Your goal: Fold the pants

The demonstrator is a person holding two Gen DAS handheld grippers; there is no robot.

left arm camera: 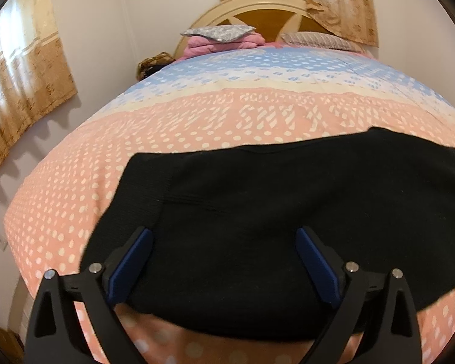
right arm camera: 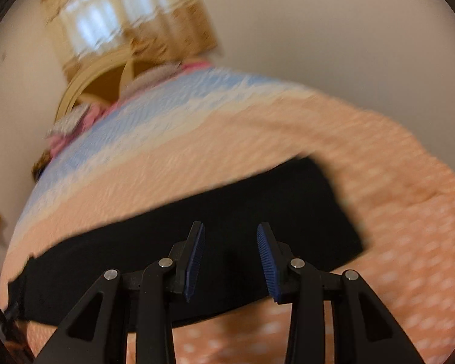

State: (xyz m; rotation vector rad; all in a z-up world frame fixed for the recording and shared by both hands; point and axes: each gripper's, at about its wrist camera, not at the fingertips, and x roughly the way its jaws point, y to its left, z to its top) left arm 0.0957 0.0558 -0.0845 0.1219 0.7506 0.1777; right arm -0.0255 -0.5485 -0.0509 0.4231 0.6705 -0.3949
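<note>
Looking through the left wrist view first, I see the black pants (left arm camera: 257, 227) lying flat on the bed (left arm camera: 75, 197), well short of the headboard (left arm camera: 270, 6) and near the bed's front edge. My left claw (left arm camera: 224, 236) stands wide apart over them with nothing between its pads, one finger near the pants' left edge. The pants stretch crosswise, running off to the right.

Through the right wrist view, blurred, the same pants (right arm camera: 227, 218) run across the bed (right arm camera: 409, 242), their long axis slanting up to a squared end at right. My right claw (right arm camera: 230, 227) is partly open and empty, hovering over the pants' middle. I judge the right claw nearer that squared end, the left nearer the other
</note>
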